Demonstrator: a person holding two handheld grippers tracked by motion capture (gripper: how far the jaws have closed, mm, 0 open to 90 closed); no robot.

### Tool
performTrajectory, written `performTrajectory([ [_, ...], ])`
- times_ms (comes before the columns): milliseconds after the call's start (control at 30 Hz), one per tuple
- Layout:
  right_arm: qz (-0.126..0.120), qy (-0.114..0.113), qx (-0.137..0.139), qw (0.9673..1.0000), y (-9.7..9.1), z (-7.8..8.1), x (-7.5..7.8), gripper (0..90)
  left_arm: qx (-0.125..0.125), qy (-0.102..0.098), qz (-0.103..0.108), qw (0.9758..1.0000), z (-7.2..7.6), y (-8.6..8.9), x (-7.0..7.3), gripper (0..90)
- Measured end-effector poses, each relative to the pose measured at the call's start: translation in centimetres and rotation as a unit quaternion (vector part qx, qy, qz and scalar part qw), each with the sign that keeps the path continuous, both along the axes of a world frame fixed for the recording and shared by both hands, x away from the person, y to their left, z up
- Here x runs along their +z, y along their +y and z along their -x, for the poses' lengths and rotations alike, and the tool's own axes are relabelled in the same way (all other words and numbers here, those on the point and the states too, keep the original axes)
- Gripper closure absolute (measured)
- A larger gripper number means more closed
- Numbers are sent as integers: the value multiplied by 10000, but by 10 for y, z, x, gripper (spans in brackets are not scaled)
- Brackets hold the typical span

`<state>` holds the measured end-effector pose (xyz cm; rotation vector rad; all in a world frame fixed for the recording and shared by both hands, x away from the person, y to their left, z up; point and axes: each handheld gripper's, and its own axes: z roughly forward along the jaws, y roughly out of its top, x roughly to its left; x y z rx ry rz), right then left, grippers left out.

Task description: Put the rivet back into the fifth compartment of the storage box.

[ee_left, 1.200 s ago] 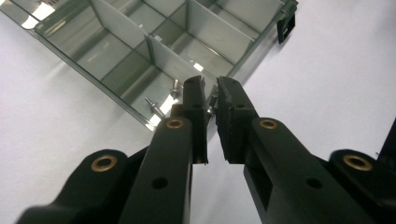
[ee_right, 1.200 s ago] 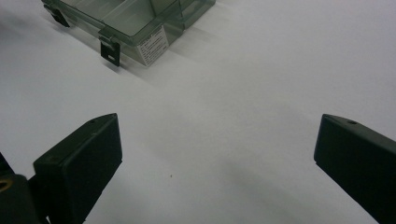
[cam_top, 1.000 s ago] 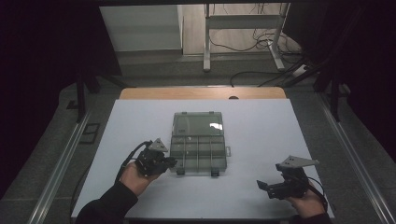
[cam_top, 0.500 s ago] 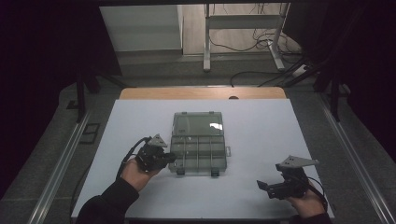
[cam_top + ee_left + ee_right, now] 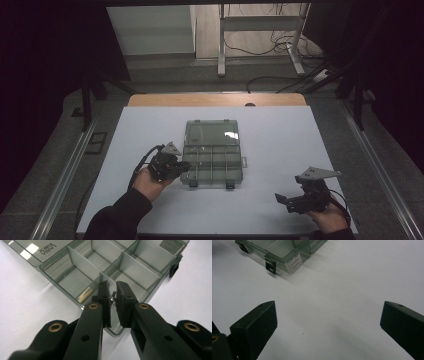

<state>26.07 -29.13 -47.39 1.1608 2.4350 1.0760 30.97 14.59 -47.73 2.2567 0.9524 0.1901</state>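
At the near left corner of the clear compartment box (image 5: 213, 159), the left gripper (image 5: 113, 293) hangs over the rim with its fingers (image 5: 103, 296) drawn nearly together on a small metal screw (image 5: 113, 299), which sits pinched between the pads just above the corner compartment. Compared with a second ago, the left hand has crept slightly to the right, from beside the box's left wall to over its edge; the pinch looks unchanged. By that reading the screw is now carried to the box and the step in hand is the drop into a compartment, which calls for the fingers to part once the screw is clear of the wall. The box lies in the middle of the white tabletop (image 5: 280, 135), its lid laid back flat on the far side, the dividers bare as far as can be seen. Well apart, at the near right, the right gripper (image 5: 328, 322) has kept its place, fingers spread wide over bare tabletop, holding nothing
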Motion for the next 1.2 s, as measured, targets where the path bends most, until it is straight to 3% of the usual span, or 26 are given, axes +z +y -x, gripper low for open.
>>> performTrajectory([
  [933, 19, 15, 7, 10000, 0, 0, 0, 7, 36, 169, -182, 9997, -15, -14, -23, 821],
  [1200, 16, 9, -3, 10000, 0, 0, 0, 7, 50, 180, -208, 9996, -16, -14, -24, 787],
])
